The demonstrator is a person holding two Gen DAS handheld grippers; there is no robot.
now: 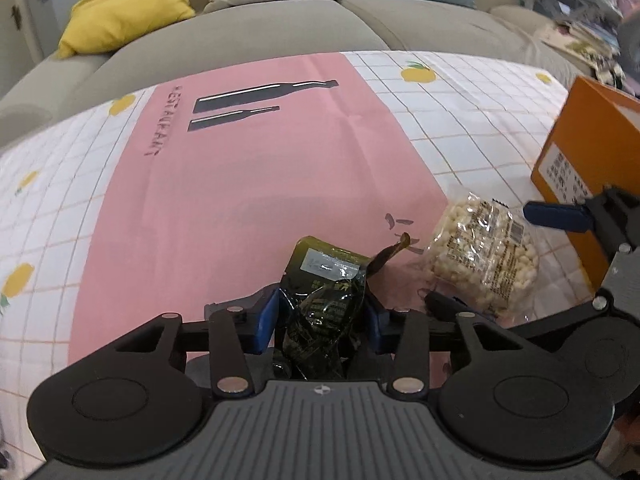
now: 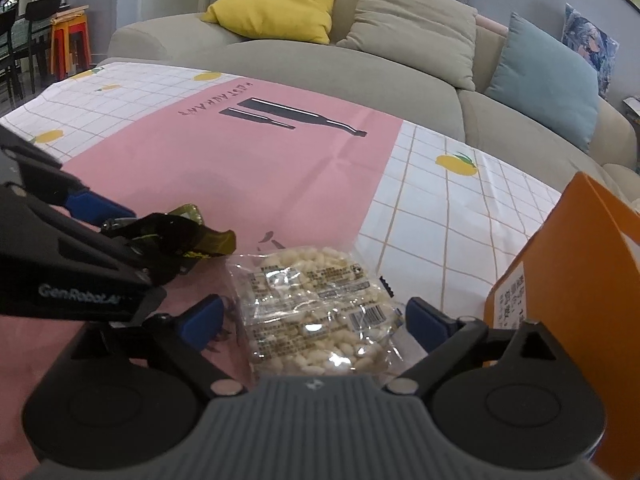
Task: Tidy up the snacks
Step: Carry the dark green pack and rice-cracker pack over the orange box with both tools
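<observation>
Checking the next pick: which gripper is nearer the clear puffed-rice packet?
Right. The right gripper straddles the clear puffed-rice packet, open; the left gripper sits beside it, shut on the dark green snack packet.

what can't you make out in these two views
- Orange box: both views cut it off at the right edge, so its contents are unseen.
- Dark snack packet: lower part hidden between the left hand-held gripper pads and the body, left wrist view.
- Clear puffed-snack bag: label print too small to read; near end hidden by the open right hand-held gripper body, right wrist view.
</observation>
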